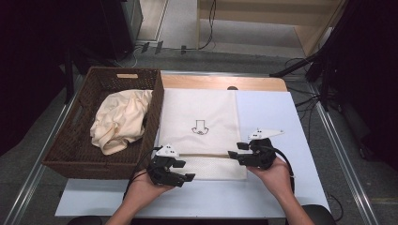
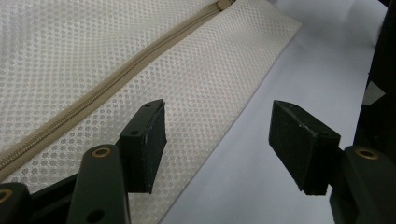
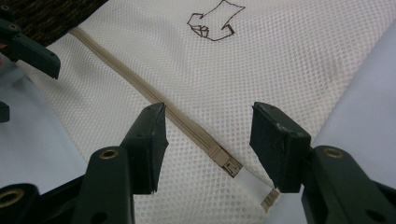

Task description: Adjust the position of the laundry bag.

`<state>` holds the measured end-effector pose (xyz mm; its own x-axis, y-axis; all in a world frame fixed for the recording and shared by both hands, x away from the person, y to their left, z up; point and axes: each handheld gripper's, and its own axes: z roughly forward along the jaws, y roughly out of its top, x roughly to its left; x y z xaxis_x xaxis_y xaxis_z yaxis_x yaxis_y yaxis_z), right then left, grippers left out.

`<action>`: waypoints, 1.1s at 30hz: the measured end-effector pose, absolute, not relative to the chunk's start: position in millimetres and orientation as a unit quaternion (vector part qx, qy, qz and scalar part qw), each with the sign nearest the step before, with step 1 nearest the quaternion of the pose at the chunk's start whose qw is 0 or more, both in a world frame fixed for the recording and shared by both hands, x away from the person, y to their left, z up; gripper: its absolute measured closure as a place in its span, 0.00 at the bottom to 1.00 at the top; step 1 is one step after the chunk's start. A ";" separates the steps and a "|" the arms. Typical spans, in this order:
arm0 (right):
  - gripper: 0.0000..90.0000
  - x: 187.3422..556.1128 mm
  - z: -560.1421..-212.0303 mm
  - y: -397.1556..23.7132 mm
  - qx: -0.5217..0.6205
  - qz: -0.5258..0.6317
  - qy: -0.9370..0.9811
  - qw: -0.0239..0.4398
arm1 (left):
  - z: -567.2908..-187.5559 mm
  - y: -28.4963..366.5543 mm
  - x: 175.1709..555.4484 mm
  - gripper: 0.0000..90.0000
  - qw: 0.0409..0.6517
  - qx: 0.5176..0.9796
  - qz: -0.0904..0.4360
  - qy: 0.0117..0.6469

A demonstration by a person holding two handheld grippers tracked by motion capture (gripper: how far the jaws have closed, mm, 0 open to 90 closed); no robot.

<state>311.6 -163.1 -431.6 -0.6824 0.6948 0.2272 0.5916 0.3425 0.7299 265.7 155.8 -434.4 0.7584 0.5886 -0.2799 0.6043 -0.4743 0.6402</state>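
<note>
The right gripper (image 3: 208, 140) has its jaws spread apart, holding nothing, and hovers over the near right end of a white mesh laundry bag (image 1: 197, 126). Between the jaws lies the bag's beige zipper (image 3: 154, 100), with its slider and pull tab (image 3: 233, 169) just below the gap. The left gripper (image 2: 217, 144) is also spread and empty; one jaw sits over the bag's near left edge, the other over the bare table (image 1: 277, 117). In the high view, both grippers are held in a person's hands at the bag's near edge, well apart, one at each end of the zipper. The bag lies flat on the table, a small drawn mark (image 1: 200, 127) at its middle. Touching the bag's left side stands a brown wicker basket (image 1: 70, 150) holding a crumpled cream cloth (image 1: 119, 119).
</note>
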 end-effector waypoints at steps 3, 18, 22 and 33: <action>0.51 311.1 -431.2 -163.0 0.393 0.417 0.817 0.063 | -434.8 155.3 265.3 0.41 0.377 0.858 -0.011 0.349; 0.50 308.6 -432.6 -165.3 0.393 0.411 0.820 0.063 | -434.6 149.7 266.1 0.41 0.377 0.861 -0.020 0.342; 0.50 308.3 -432.8 -166.3 0.394 0.411 0.820 0.064 | -435.0 148.6 267.0 0.41 0.379 0.861 -0.021 0.340; 0.50 306.8 -433.4 -168.0 0.397 0.410 0.819 0.065 | -434.8 146.8 267.8 0.41 0.379 0.862 -0.023 0.336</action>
<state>306.8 -168.0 -433.4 -0.6757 0.7040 0.2185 0.5970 0.3488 0.7225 267.8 146.8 -434.8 0.7734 0.5618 -0.2936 0.5959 -0.4867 0.6387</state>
